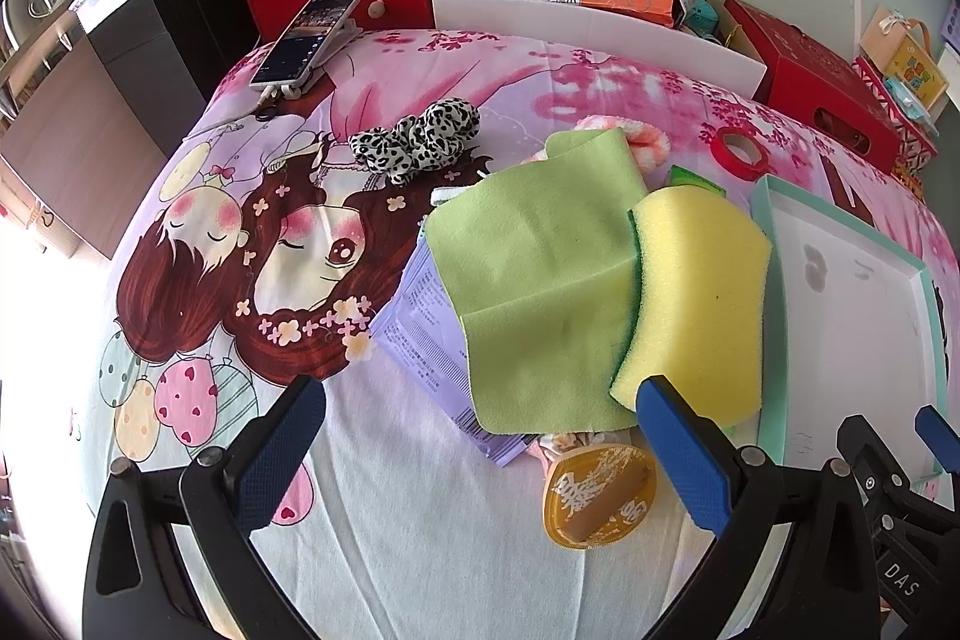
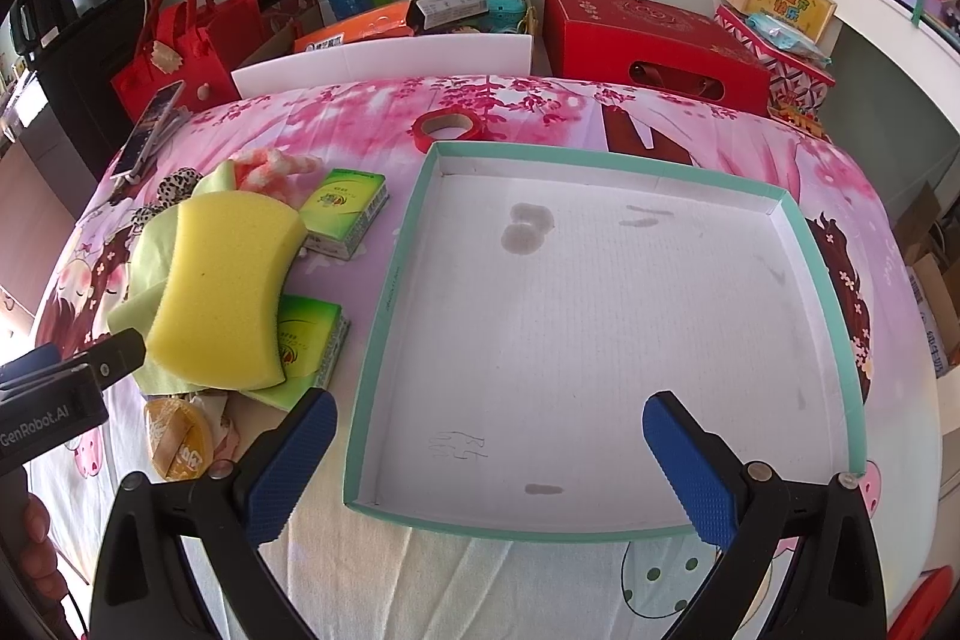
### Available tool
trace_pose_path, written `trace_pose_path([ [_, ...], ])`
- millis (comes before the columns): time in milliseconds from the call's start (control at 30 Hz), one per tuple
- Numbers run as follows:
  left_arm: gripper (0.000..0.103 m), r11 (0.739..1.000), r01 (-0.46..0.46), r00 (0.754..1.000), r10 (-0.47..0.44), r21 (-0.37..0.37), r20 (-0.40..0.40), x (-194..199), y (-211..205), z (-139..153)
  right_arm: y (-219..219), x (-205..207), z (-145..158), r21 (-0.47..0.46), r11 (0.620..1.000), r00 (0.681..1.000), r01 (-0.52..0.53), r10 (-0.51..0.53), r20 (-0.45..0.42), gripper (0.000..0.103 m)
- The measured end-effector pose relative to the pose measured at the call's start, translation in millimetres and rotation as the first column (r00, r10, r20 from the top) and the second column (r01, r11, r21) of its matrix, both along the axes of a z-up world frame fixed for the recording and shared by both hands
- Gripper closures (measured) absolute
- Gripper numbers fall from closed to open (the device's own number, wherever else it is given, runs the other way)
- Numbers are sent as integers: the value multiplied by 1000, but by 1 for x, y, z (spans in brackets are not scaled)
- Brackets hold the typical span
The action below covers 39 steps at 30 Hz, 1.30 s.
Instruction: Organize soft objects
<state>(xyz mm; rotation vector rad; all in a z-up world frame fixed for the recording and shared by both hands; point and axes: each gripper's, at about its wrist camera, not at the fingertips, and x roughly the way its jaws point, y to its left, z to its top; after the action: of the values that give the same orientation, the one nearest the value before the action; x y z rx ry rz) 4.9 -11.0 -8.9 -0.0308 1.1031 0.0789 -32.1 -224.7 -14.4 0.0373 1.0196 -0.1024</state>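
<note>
A yellow sponge [image 1: 696, 292] with a green scrub side lies on a green cloth [image 1: 540, 292] on the cartoon bedsheet. It also shows in the right wrist view [image 2: 222, 286]. A leopard-print scrunchie [image 1: 420, 139] and a pink-white fluffy item [image 1: 636, 139] lie behind them. A shallow teal-rimmed white tray [image 2: 384, 304] sits to the right, empty. My left gripper [image 1: 480, 436] is open just in front of the cloth and sponge. My right gripper [image 2: 489, 466] is open over the tray's near edge.
Green tissue packs [image 2: 345, 211] lie by the sponge. An orange round snack cup [image 1: 597, 499] and a purple packet [image 1: 420, 316] lie near the cloth. A red tape roll [image 2: 450, 127], a phone [image 1: 306, 37], red bags and boxes line the far edge.
</note>
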Motion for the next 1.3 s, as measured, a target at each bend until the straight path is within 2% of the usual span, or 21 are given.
trace_pose_path([
  [733,0,1000,-6,1000,6,-5,7,0,2,3,0,1,3,3,1000,1000,3,-3,0,0],
  [833,0,998,-55,998,56,-29,40,-1,16,11,0,1,6,16,1000,1000,8,-8,18,0],
  [933,0,992,-127,990,128,-22,62,-1,36,16,5,3,9,33,999,999,5,-6,49,0],
  [1033,0,982,-182,981,184,-40,55,0,52,12,17,10,9,79,997,997,-24,19,70,0],
  [1133,0,971,-222,973,226,-88,42,1,64,8,38,20,4,129,988,994,-86,77,76,0],
  [1300,0,969,-203,977,209,-140,34,6,60,1,74,33,-5,150,972,982,-180,170,81,0],
])
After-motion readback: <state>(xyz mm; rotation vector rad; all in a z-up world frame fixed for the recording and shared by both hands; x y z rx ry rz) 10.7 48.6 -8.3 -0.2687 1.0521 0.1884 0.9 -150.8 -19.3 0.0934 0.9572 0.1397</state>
